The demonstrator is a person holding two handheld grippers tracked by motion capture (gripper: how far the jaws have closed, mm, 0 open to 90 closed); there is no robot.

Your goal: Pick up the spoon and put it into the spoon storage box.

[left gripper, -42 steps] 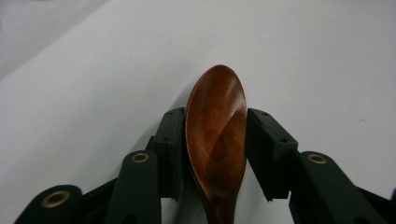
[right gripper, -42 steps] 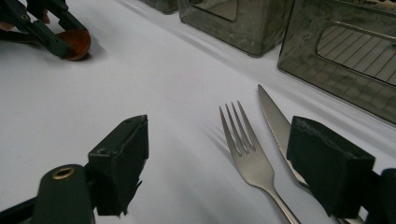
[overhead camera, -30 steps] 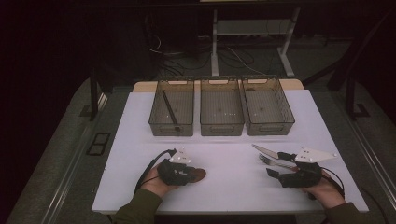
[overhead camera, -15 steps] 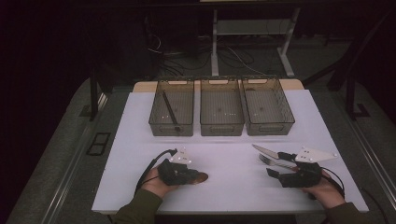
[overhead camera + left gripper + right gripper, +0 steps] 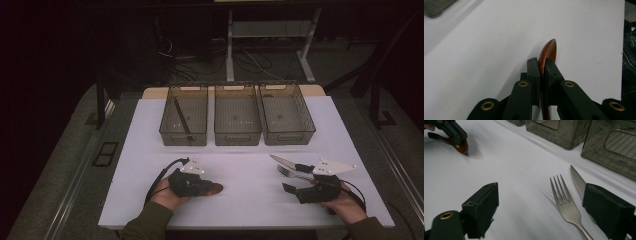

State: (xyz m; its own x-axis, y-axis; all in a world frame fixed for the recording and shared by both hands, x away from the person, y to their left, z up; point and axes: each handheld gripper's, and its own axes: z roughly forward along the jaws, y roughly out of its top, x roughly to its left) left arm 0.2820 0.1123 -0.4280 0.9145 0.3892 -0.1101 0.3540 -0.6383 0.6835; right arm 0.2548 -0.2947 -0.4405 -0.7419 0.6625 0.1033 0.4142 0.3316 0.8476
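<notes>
My left gripper [image 5: 541, 66] is shut on a brown wooden spoon [image 5: 549, 50]; its jaws have just been closing, and the pads now press on the neck. The spoon's bowl [image 5: 217, 188] sticks out past the left gripper [image 5: 210, 189] and rests low over the white table. At the right, my right gripper [image 5: 542, 192] is open, its jaws having just been opening. A steel fork [image 5: 564, 202] lies flat between them, untouched. A steel knife [image 5: 577, 180] lies beside the fork, partly behind the right-hand jaw. From above, the fork [image 5: 287, 172] and knife [image 5: 282, 161] lie just left of the right gripper [image 5: 295, 178].
Three translucent grey bins stand in a row at the back of the white table sheet [image 5: 240, 160]: left [image 5: 183, 138], middle [image 5: 237, 139], right [image 5: 290, 136]. A dark long utensil [image 5: 181, 116] lies in the left bin. Dark floor and table legs lie beyond.
Both hands stay in place. The left jaws have drawn together on the spoon, and the right jaws stand slightly wider around the fork.
</notes>
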